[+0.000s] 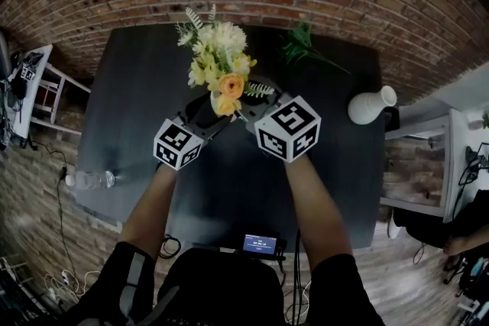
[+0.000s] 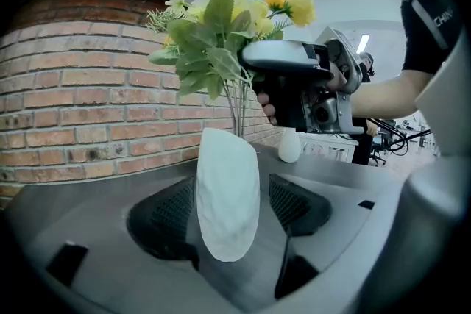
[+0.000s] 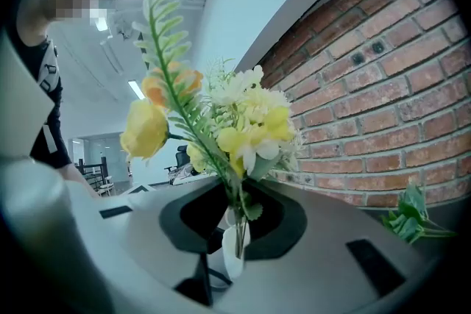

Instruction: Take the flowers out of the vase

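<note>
the left gripper (image 1: 205, 114) is clamping wide around the white vase (image 2: 228, 195), apparently anchoring it. the right gripper (image 3: 234, 224), narrow, is pinching the stems just above its mouth, likely so the flowers (image 1: 220, 61), at 12 o'clock of both tools, can lift out.

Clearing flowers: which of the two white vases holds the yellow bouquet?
The white oval vase between the jaws of the left gripper; the narrow-necked white vase near the dark table's right edge is empty.
</note>
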